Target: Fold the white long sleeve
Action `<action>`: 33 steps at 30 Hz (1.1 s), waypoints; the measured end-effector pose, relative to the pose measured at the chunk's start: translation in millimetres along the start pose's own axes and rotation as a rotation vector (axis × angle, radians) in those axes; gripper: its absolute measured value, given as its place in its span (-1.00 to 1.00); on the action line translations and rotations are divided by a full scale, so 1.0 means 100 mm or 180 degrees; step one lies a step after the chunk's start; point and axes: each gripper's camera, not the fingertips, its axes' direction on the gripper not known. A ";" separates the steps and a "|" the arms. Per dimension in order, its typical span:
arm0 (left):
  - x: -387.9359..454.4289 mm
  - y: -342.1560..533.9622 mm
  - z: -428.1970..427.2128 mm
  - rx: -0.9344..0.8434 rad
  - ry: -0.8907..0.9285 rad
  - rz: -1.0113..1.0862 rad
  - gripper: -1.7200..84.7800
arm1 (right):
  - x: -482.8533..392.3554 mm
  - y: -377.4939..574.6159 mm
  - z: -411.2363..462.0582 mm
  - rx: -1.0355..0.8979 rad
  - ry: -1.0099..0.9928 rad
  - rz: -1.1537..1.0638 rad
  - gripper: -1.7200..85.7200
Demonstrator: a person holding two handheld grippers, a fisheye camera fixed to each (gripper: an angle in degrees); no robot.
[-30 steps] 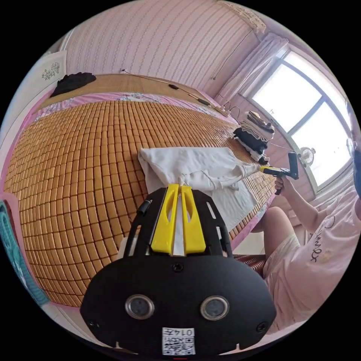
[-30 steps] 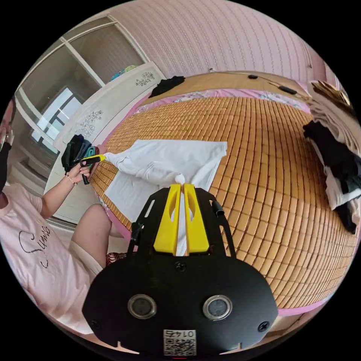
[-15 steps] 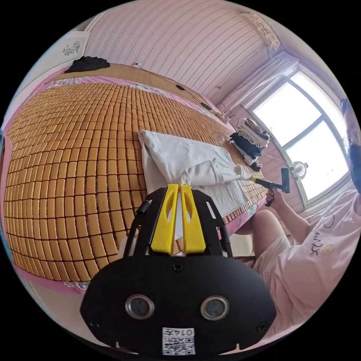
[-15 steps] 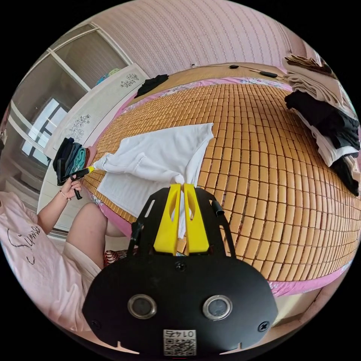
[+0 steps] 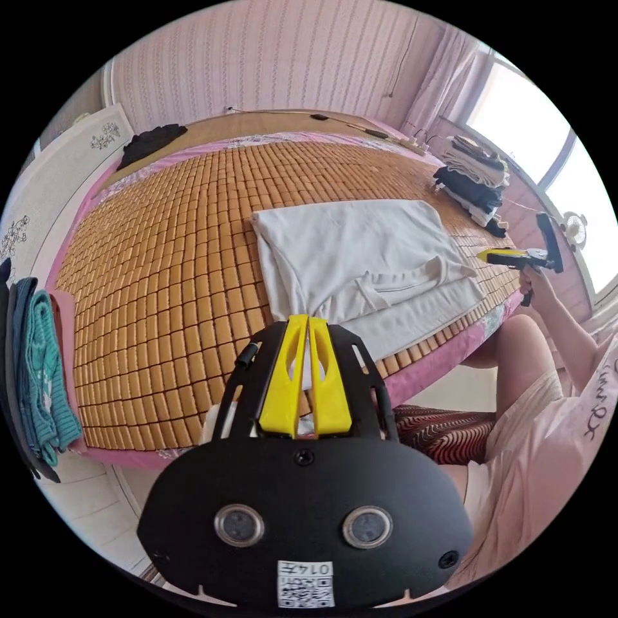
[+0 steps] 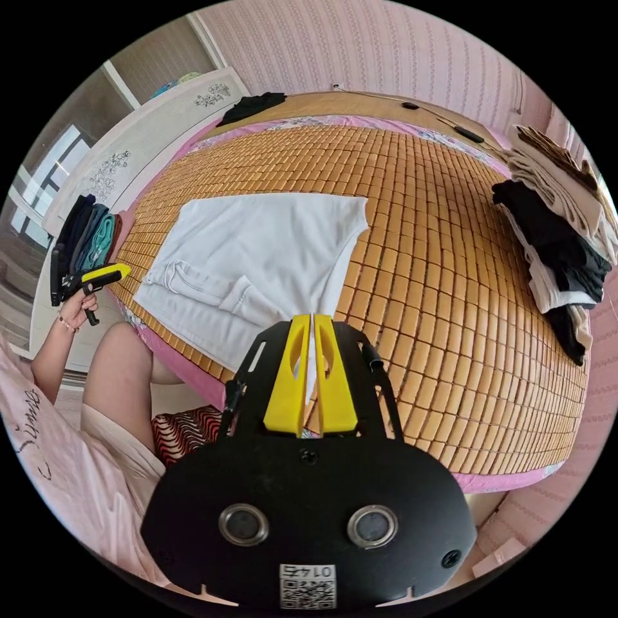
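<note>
Just past the tips of the left tongs [image 5: 308, 320] lies the white long sleeve [image 5: 360, 257], spread flat on the bed, with its sleeves folded in across the body. Both yellow jaws of these tongs sit side by side with only a thin slit between them, and they hold nothing. From the right gripper view, the right tongs [image 6: 313, 318] look the same: jaws together, empty, with the white long sleeve [image 6: 257, 254] just beyond them near the bed's edge.

Under the shirt is a mat [image 5: 174, 257] made of many small brown tiles, and it covers the bed. A pink sheet [image 6: 193, 370] peeks out around its rim. Farther off to one side of the right tongs, a pile of folded clothes [image 6: 560, 219] sits on the mat. A dark cloth [image 5: 151, 138] lies at the far end of the bed. Behind it stands a pink striped wall [image 5: 270, 58]. A bright window [image 5: 547, 122] is beside the pile. Some blue and green clothes [image 5: 38, 380] hang near the left tongs. The person's leg [image 6: 119, 367] is close to the bed.
</note>
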 end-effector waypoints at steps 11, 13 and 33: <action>0.78 -0.34 0.69 -0.0220 0.0231 0.0132 -0.96 | -1.01 -0.56 0.65 -0.0156 -0.0230 -0.0714 -0.95; 0.82 -0.23 0.57 -0.0273 0.0334 0.0155 -0.97 | -1.05 -0.50 0.57 -0.0133 -0.0450 -0.0800 -0.96; 2.02 0.03 0.63 -0.0375 0.0147 0.0665 -0.98 | -2.15 -1.01 1.14 -0.1061 -0.0182 -0.1828 -0.97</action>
